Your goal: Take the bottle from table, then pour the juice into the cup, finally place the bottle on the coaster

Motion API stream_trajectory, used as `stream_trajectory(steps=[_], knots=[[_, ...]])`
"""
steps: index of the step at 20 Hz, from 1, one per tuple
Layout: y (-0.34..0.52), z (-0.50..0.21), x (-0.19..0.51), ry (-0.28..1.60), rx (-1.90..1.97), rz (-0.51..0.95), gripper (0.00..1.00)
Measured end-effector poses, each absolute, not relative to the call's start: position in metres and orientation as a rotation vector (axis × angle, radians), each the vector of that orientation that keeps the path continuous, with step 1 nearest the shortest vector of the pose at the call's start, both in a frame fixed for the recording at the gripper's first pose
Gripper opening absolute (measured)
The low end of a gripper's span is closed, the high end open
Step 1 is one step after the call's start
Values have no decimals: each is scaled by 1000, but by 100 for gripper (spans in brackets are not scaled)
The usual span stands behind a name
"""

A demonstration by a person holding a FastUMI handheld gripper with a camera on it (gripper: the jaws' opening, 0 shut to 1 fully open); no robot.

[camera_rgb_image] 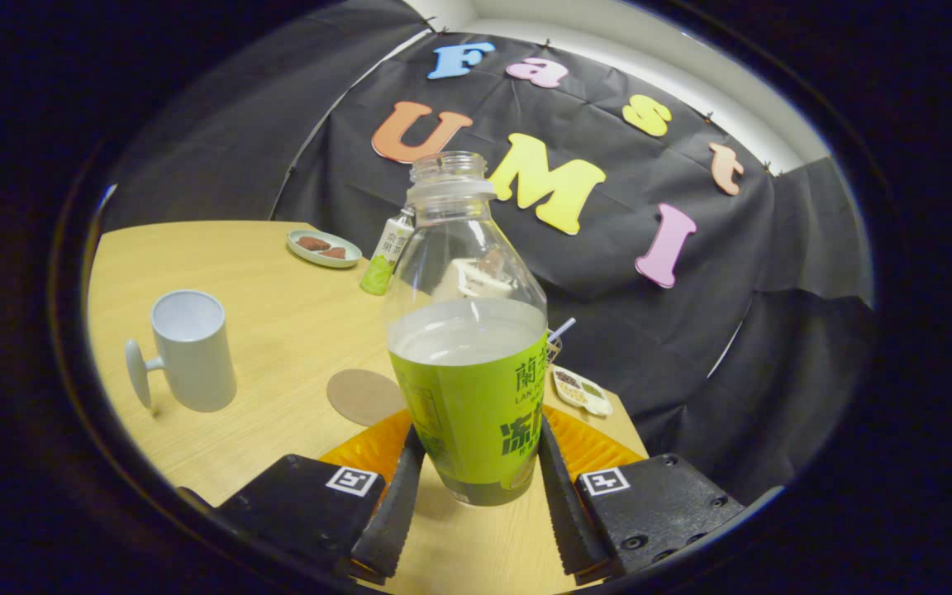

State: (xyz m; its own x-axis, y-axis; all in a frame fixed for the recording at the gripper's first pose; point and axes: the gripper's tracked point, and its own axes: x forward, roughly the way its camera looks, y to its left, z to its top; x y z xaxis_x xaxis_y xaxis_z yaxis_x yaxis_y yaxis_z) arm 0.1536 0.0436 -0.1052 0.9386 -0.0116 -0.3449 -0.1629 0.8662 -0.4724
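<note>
I've got the clear plastic bottle with the green label (468, 364) clamped in the gripper (471, 487), both fingers pressing its lower body. It's uncapped, about half full, tilted slightly, base looks just off the light wooden table (278, 330). Pale mug with a side handle (188, 349) sits well left of the bottle; round brown coaster (364, 396) lies between mug and bottle, just beside the bottle. Risks as I see them: open neck means any jerk on the swing slops liquid, a low grip on a smooth label could let it slide or pivot during the pour, and a tall, narrow mug means easy overshoot.
</note>
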Motion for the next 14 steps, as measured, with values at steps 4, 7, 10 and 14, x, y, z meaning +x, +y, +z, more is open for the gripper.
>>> stream_trajectory(steps=[4,7,10,14], knots=[[55,-103,161,324,-657,80,75],[65,-103,166,303,-765,84,75],[72,-103,173,287,-834,82,75],[79,-94,176,233,-955,59,75]])
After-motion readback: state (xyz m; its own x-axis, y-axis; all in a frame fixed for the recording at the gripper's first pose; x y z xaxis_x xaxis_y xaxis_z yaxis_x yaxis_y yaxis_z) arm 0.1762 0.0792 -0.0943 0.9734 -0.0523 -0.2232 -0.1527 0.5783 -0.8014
